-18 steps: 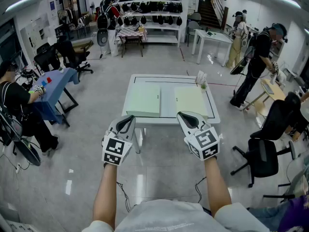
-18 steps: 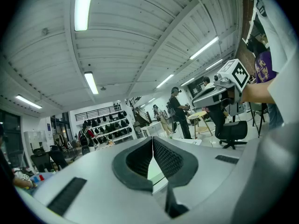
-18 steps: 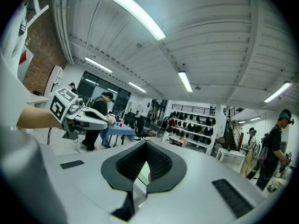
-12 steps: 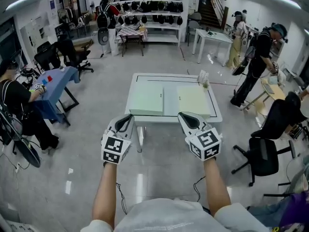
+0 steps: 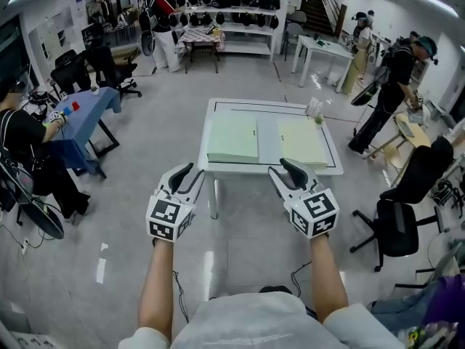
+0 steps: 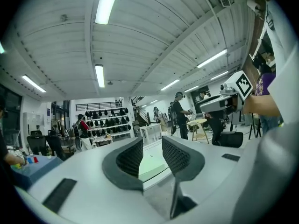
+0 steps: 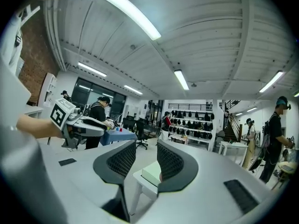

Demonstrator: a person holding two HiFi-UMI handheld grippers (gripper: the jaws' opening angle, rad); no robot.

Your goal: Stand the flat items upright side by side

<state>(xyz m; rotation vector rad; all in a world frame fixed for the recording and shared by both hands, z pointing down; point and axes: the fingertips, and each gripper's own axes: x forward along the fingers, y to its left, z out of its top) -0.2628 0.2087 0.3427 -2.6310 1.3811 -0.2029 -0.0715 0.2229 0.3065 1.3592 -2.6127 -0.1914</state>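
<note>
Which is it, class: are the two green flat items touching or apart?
Apart: the head view shows bare table between the left green item and the right green item.

White left gripper [image 5: 190, 173] and right gripper [image 5: 282, 168], black-and-white marker cubes [image 5: 167, 219], grey shirt [image 5: 247, 323]

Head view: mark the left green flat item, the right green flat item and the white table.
left green flat item [image 5: 232, 138], head view, middle of its top face
right green flat item [image 5: 300, 141], head view, middle of its top face
white table [image 5: 267, 151], head view, bare strip between the items
</note>
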